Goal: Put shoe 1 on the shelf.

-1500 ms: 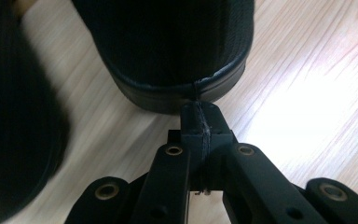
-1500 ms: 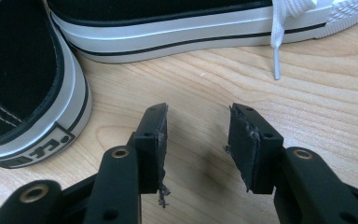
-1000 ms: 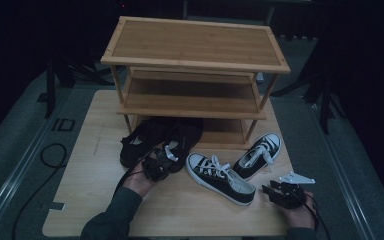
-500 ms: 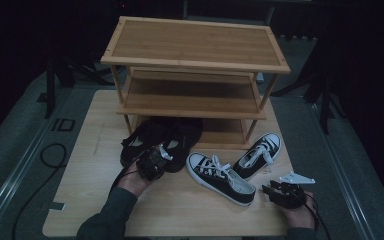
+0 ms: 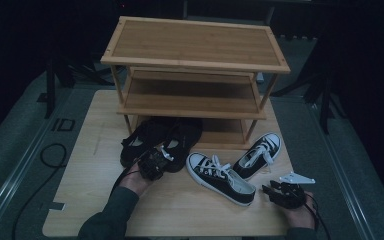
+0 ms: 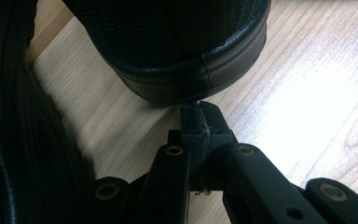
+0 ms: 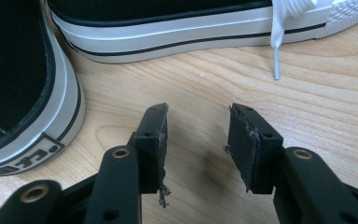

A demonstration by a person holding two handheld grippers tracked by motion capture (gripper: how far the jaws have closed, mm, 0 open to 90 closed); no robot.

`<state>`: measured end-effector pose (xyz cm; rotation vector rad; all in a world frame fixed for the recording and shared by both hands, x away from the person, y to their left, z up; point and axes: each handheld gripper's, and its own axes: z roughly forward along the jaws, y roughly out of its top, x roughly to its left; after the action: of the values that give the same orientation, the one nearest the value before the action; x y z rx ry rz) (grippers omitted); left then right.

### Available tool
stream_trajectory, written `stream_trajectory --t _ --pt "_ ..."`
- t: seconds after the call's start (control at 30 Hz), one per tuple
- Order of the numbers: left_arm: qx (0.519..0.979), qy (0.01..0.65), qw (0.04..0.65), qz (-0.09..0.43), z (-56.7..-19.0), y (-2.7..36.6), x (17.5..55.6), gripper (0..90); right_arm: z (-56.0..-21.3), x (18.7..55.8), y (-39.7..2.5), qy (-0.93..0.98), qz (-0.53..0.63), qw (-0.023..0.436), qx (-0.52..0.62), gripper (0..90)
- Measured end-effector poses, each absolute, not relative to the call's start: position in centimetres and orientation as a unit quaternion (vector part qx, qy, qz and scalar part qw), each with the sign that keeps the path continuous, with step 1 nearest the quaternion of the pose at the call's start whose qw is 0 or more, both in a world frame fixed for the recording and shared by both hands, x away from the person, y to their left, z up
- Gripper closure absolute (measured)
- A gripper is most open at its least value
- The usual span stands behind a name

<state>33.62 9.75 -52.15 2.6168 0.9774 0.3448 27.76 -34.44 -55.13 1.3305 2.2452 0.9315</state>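
Against black shoe's (image 6: 177, 51) edge, left hand-held gripper (image 6: 199, 112).

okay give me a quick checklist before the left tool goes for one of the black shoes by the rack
1. Left tool open enough to grip: not ok, its jaws are pressed together.
2. Left tool lined up with a black shoe: ok, the tips sit right at its sole edge.
3. Contact with that shoe: cannot tell, touching or just short.
4. Right tool out of the way: ok, open and empty, over bare table beside the sneakers.
5. Middle shelf free: ok, nothing on it.
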Motion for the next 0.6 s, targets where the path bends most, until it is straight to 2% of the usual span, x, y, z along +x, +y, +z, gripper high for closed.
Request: stream_trajectory --t 0.3,0.6 --pt "0.919 0.336 0.158 0.131 -51.8 9.0 33.8 89.9 -55.1 27.8 -34.4 0.796 0.329 0.186 0.473 57.1" --pt "0.912 0.343 0.181 0.136 -51.9 7.2 35.0 89.8 -55.1 27.8 -34.4 0.796 0.330 0.185 0.472 57.1"
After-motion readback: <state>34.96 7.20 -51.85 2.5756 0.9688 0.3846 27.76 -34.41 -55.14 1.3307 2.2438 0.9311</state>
